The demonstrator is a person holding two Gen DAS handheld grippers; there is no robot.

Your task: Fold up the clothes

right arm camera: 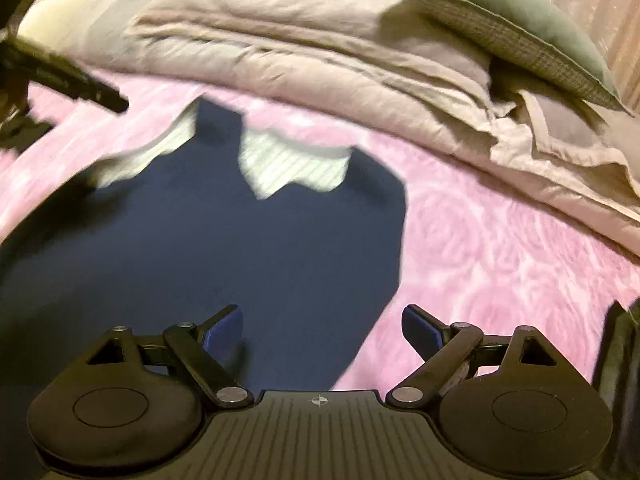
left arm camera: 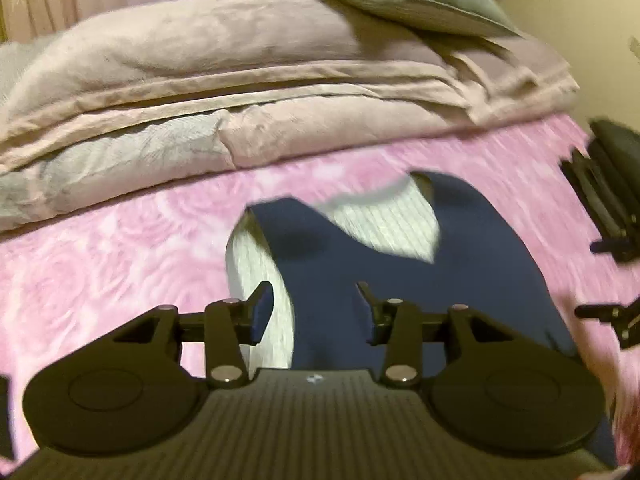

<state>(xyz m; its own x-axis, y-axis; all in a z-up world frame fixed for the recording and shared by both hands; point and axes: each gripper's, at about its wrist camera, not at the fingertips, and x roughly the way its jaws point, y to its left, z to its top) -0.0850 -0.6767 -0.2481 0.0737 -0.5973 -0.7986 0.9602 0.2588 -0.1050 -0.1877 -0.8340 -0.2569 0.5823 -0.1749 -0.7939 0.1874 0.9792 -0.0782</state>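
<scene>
Navy vest (right arm camera: pixel 240 248) is laid lengthwise on the pink bedspread (right arm camera: pixel 500 272), neckline toward the folded duvet (right arm camera: pixel 320 48); left gripper (left arm camera: pixel 314 300) and right gripper (right arm camera: pixel 322 322) are held apart, empty.

Both views are aimed steeply down from close above the bed (left arm camera: pixel 100 264); the garment (left arm camera: pixel 472 280) and far bedding (right arm camera: pixel 304 40) are shared.

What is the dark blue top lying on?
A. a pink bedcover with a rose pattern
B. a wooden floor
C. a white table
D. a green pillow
A, the dark blue top is spread flat on the pink bedcover, whose pale rose swirls show all around it; the green pillow sits apart on the piled bedding behind.
</scene>
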